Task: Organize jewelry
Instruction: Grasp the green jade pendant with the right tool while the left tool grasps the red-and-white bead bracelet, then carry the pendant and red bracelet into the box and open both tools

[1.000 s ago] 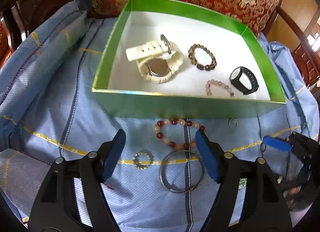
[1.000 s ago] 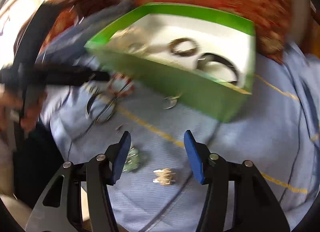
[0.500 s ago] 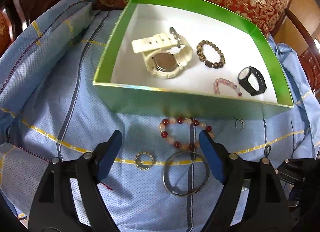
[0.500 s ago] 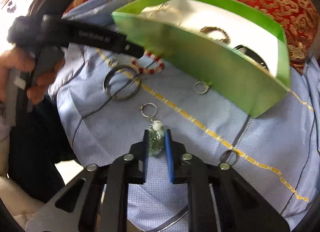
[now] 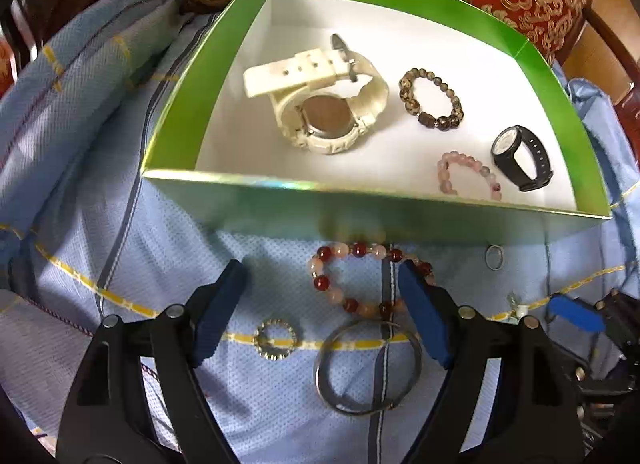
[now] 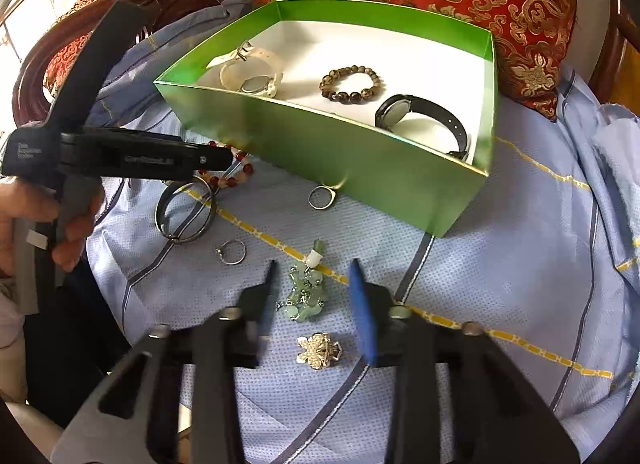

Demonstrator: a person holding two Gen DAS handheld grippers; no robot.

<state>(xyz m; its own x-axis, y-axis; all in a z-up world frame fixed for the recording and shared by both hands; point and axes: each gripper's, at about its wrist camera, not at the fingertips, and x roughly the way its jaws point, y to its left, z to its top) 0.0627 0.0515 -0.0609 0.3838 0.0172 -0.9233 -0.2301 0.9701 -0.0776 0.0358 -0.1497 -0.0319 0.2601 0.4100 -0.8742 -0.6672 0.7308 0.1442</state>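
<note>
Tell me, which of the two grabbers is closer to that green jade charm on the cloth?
Right. The right gripper straddles the jade charm, open. The left gripper sits over the beaded bracelet, farther left.

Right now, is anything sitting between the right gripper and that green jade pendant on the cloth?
Nothing visible blocks it. The right gripper is open, and the green jade pendant lies on the blue cloth between its fingers. The gold flower brooch sits nearer the camera, clear of the pendant.
</note>
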